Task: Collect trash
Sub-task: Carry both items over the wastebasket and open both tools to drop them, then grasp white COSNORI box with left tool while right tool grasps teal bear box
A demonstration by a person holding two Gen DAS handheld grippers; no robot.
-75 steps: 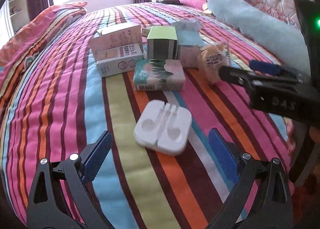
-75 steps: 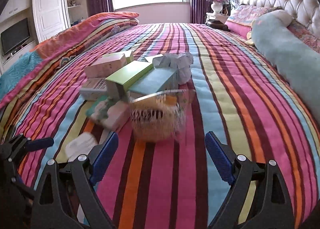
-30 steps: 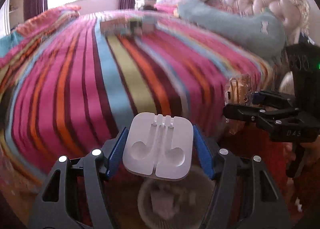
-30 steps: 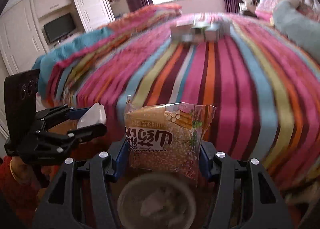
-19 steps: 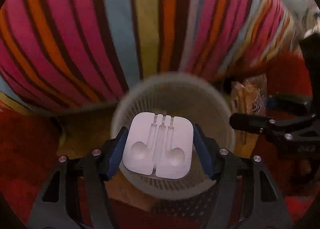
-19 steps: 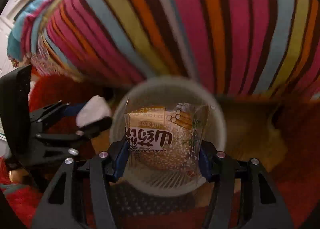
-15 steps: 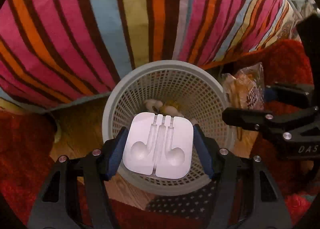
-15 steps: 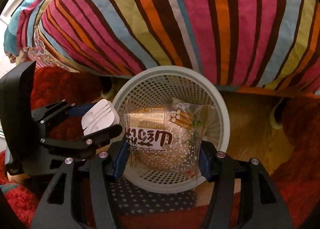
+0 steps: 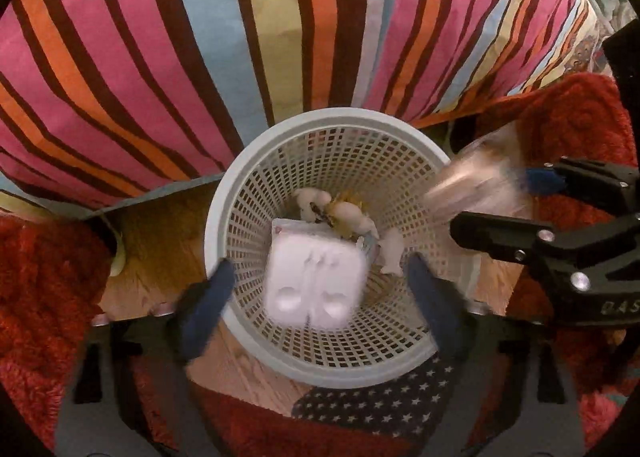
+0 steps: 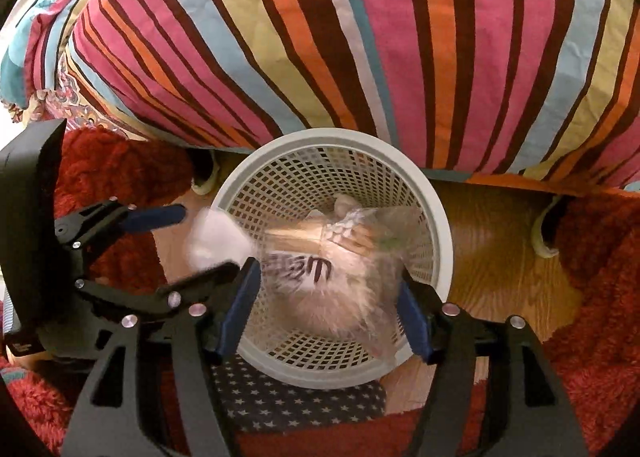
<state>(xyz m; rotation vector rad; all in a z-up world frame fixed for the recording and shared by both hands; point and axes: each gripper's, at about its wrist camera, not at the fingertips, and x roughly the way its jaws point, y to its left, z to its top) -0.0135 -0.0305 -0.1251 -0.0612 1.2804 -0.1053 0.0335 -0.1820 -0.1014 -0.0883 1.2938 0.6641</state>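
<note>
Trash is mid-drop: your left gripper [image 9: 316, 297] has just been opening its jaws, and the white plastic tray [image 9: 316, 283] hangs free between them above the mesh basket [image 9: 224, 209]. Your right gripper [image 10: 328, 309] has just been opening too, loosing the snack packet [image 10: 332, 269]. At three o'clock in the left view, that packet blurs past the rim and could catch there and tumble onto the wood floor [image 10: 492, 257]. Beyond lies the striped bedspread [image 9: 280, 37].
</note>
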